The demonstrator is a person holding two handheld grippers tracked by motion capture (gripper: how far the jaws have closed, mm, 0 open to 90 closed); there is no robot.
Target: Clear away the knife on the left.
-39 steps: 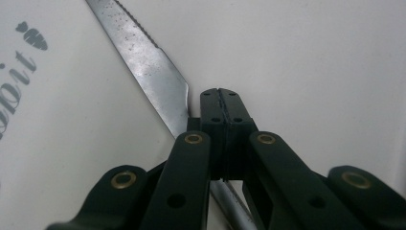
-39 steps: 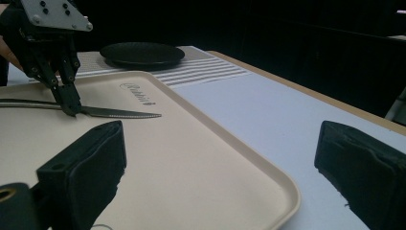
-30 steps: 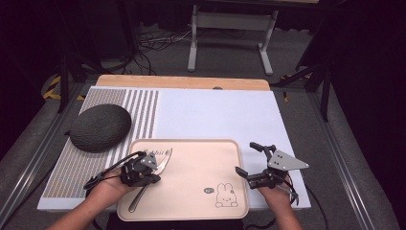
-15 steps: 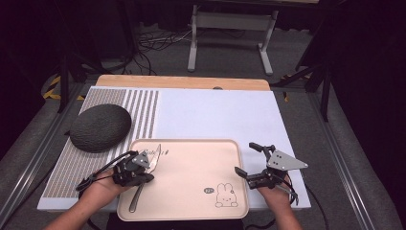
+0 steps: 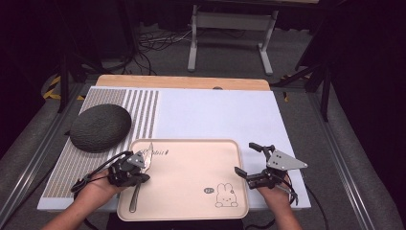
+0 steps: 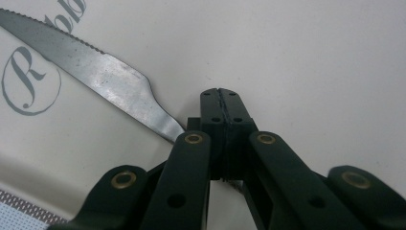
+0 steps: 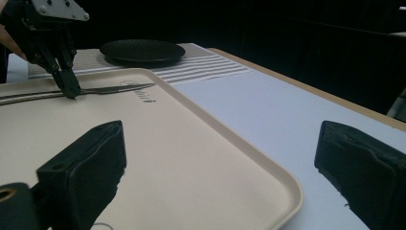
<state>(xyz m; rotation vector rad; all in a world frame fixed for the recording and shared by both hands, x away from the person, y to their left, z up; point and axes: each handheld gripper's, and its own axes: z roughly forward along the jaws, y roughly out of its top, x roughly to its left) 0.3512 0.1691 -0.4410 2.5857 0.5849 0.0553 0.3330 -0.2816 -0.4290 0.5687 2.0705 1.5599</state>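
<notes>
Steel table knife (image 6: 110,91), serrated blade, lies flat on the beige plastic tray (image 5: 191,177). Left gripper (image 6: 221,108): jaws pressed together, clamped on the knife at its neck; blade runs out to the left beyond the fingertips. Judged step: lifting it. Best raise it level, grip kept firm, or the thin neck may pivot. Right gripper (image 5: 249,160): jaws wide apart, straddling the tray's right rim. Print beyond the fingertips: a large "R", rest unreadable.

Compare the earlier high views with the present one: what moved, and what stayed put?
The left gripper slid slightly back toward the person along the knife, jaws shut on it. The right gripper, the tray and the dark plate stayed put.
</notes>
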